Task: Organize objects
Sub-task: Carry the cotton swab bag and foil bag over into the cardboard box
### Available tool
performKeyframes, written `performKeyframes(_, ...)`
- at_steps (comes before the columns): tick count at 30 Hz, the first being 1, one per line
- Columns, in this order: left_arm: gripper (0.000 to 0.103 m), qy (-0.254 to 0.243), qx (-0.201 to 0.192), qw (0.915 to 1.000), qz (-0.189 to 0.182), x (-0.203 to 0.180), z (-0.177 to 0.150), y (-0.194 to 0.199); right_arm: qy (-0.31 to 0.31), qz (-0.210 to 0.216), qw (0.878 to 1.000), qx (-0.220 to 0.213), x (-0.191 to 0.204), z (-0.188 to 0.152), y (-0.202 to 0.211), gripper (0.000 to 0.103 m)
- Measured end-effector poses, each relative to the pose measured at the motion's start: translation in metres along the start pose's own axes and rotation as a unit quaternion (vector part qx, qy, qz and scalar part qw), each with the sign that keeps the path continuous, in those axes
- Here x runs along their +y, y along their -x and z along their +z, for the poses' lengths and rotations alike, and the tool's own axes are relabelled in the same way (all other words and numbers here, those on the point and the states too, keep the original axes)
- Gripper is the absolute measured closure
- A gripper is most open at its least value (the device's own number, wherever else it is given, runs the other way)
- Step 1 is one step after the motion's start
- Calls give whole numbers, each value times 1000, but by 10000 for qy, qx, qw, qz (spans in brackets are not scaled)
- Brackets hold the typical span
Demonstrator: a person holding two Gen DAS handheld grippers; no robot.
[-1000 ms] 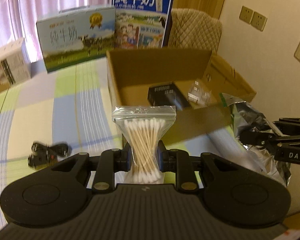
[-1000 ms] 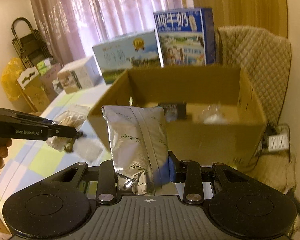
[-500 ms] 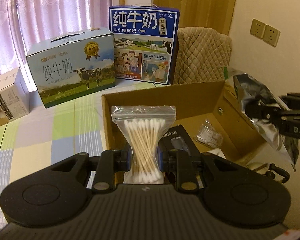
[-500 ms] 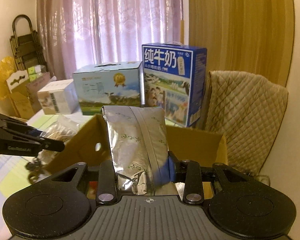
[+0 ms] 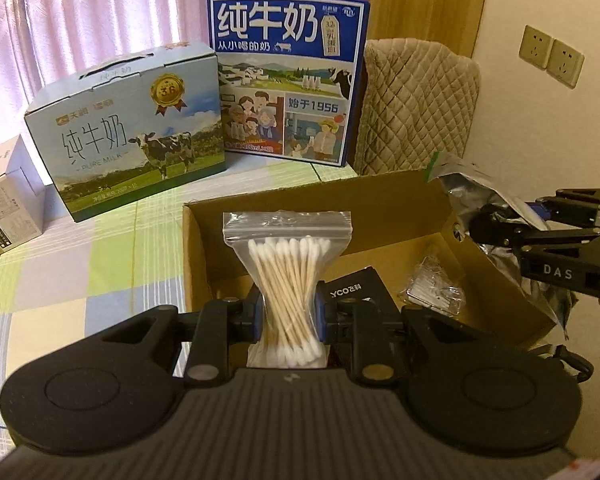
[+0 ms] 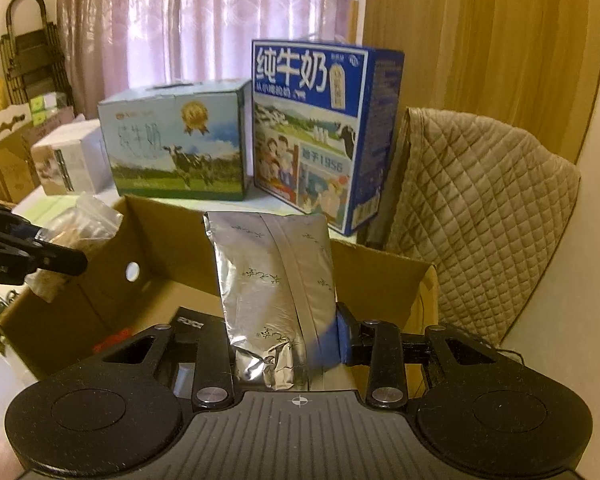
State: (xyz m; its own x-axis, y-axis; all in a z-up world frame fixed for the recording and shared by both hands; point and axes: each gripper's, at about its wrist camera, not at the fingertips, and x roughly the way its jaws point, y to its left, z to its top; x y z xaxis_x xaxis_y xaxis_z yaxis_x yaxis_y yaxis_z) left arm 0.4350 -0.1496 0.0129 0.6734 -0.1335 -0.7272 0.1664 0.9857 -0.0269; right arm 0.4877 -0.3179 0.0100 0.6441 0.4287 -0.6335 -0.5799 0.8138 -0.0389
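While the left gripper (image 5: pixel 287 316) is closed firmly around the waist of a zip bag of cotton swabs (image 5: pixel 287 280), it holds this bag upright above the near-left part of an open cardboard box (image 5: pixel 404 210). The right gripper (image 6: pixel 286 344) is closed on a silver foil pouch (image 6: pixel 274 280), also upright, above the right end of the same box; in the left view this pouch hangs at the box's right wall. Inside the box I see already a black box with white lettering (image 5: pixel 360 292) and a small clear plastic packet (image 5: pixel 432 292) lying on the bottom, near each other. So, in my judgement, part of the organizing is done, and these two held items remain to be lowered and released inside. Behind the box, on the checked tablecloth (image 5: pixel 80 276), stand two milk cartons (image 5: pixel 288 76), and a quilted chair back (image 6: pixel 480 208) is to the right. Whether other loose objects wait on the table, I cannot tell.
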Motion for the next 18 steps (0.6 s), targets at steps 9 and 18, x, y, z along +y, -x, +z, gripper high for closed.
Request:
performKeyframes(9,83,-38,229,9997,36,-1,3,-25,-105,-163,9998,-49,-9,-2,-19,56)
performKeyframes(18,82,-114,396,9991,47,-2,5,-46,-405,55,9992,55,-16,-4,-24,49)
